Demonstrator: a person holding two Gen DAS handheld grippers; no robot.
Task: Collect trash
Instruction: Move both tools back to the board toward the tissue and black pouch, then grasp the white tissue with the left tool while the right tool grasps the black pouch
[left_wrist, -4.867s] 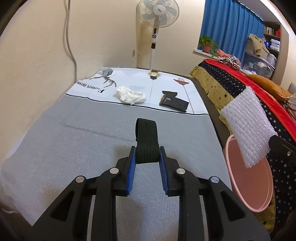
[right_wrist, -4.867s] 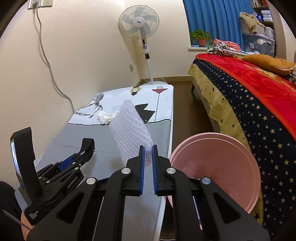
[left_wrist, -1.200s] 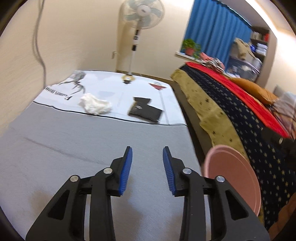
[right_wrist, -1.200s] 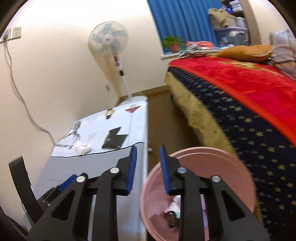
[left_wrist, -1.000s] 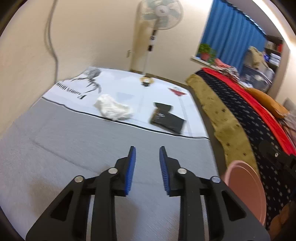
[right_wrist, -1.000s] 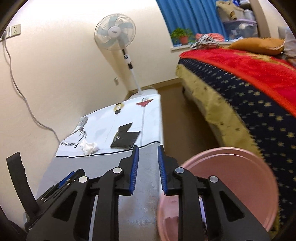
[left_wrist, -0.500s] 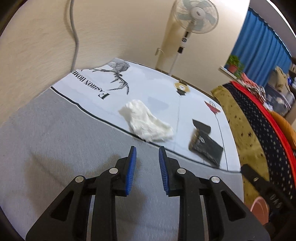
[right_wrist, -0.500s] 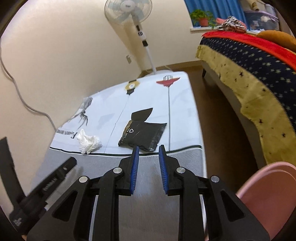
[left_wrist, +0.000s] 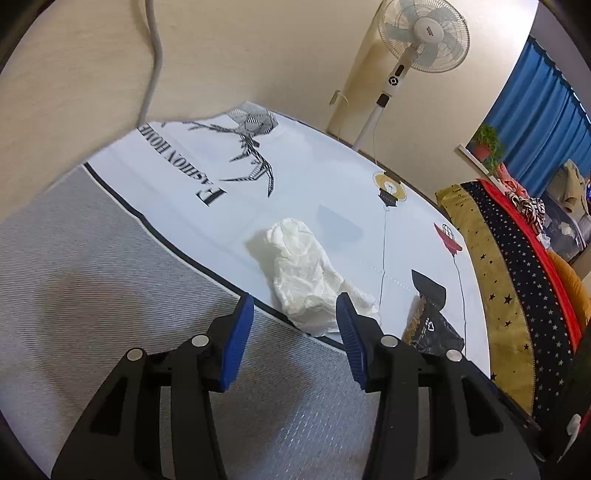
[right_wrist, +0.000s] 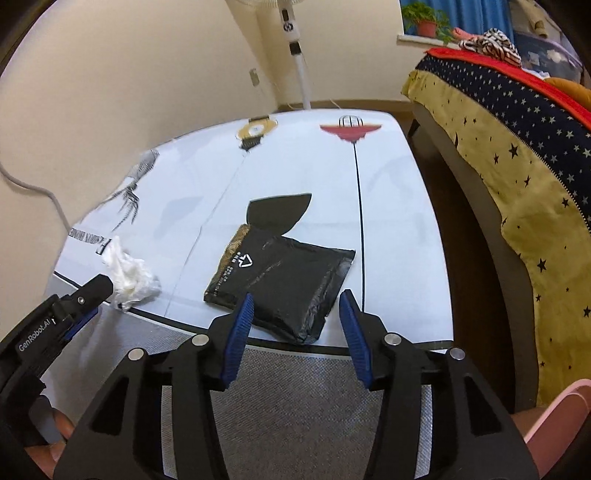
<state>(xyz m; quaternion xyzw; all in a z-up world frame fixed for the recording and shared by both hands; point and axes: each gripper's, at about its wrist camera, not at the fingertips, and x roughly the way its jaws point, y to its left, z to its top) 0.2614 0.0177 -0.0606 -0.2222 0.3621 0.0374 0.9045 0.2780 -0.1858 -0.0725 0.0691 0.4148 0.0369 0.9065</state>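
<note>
A crumpled white tissue (left_wrist: 306, 273) lies on the white printed part of the table cover. My left gripper (left_wrist: 293, 312) is open, its blue pads just short of the tissue on either side. A flat black plastic pouch (right_wrist: 280, 277) lies to the right of the tissue; it also shows in the left wrist view (left_wrist: 432, 328). My right gripper (right_wrist: 295, 310) is open, its pads flanking the pouch's near edge. The tissue (right_wrist: 127, 275) and the left gripper's finger (right_wrist: 70, 306) show at the left of the right wrist view. The pink bin's rim (right_wrist: 554, 421) shows at the lower right.
The table cover (left_wrist: 92, 295) is grey near me and white with prints beyond. A standing fan (left_wrist: 421, 33) is behind the table by the wall. A bed with a starred blanket (right_wrist: 517, 155) runs along the right, across a narrow floor gap.
Both grippers have moved forward over the table and opened wider, the left up to the tissue, the right up to the black pouch. Earlier they dropped the black strap and the bubble wrap.
</note>
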